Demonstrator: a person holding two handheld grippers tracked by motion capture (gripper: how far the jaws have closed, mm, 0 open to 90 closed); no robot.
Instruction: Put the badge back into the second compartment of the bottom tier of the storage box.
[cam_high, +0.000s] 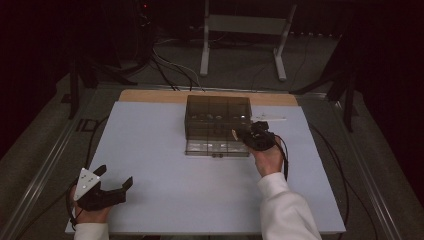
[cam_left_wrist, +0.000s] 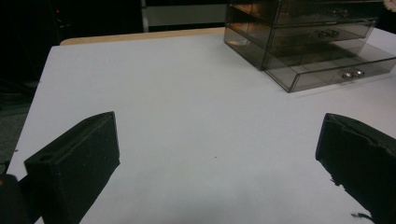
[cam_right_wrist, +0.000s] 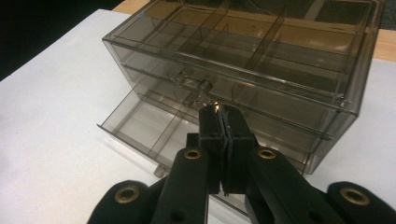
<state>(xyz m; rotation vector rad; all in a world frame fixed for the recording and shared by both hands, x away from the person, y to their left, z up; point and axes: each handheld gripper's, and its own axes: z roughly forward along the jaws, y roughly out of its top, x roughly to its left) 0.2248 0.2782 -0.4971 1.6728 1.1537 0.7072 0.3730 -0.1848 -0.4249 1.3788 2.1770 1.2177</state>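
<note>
Altogether one smoky drawer box (cam_high: 217, 120), bottom drawer (cam_high: 216, 148) out; left gripper (cam_high: 116, 186) released, right gripper (cam_high: 239, 134) clenched empty.

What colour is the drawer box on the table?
The drawer box is see-through smoky grey-brown plastic, clearest in the right gripper view.

- A smoky, see-through plastic drawer organizer (cam_high: 218, 116) stands upright toward the far middle of the white table top (cam_high: 150, 165), its front facing the person
- The open top tray (cam_right_wrist: 261, 32) is split by thin dividers into several compartments
- The middle drawer (cam_right_wrist: 219, 88) sits pushed in, a small clear knob at its front
- The bottom drawer (cam_high: 217, 148) is pulled out toward the person, resting on the table; its two small metallic knobs (cam_left_wrist: 352, 73) show on the front panel, and dividers cross its floor
</note>
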